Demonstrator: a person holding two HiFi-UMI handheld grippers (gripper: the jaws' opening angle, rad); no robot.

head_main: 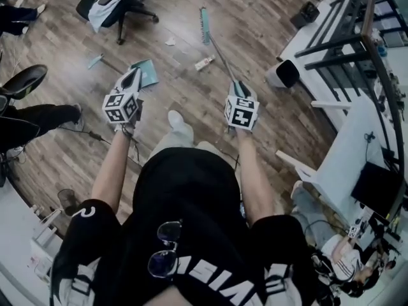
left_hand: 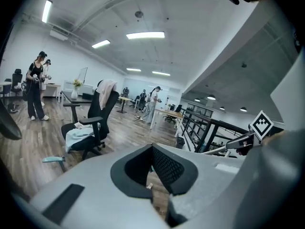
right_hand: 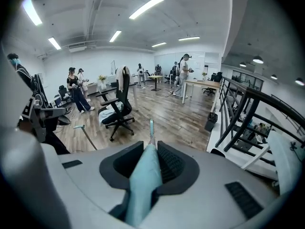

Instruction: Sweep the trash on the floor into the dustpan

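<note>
My right gripper (head_main: 239,89) (right_hand: 151,149) is shut on the pale teal handle of the broom (right_hand: 144,185). The handle runs forward to the teal broom head (head_main: 204,24) on the wood floor. Trash lies near it: a small box (head_main: 204,63) and a white scrap (head_main: 170,41). The teal dustpan (head_main: 146,72) sits on the floor just beyond my left gripper (head_main: 132,76) (left_hand: 152,149), whose jaws meet with nothing between them. The dustpan's teal handle grip (left_hand: 54,160) (right_hand: 78,126) shows off to the left.
A black office chair (head_main: 116,6) draped with cloth stands at the far left. A white bin (head_main: 283,74), a black railing (head_main: 344,34) and a white desk (head_main: 357,145) line the right. A seated person's legs (head_main: 39,116) and a floor cable are at left.
</note>
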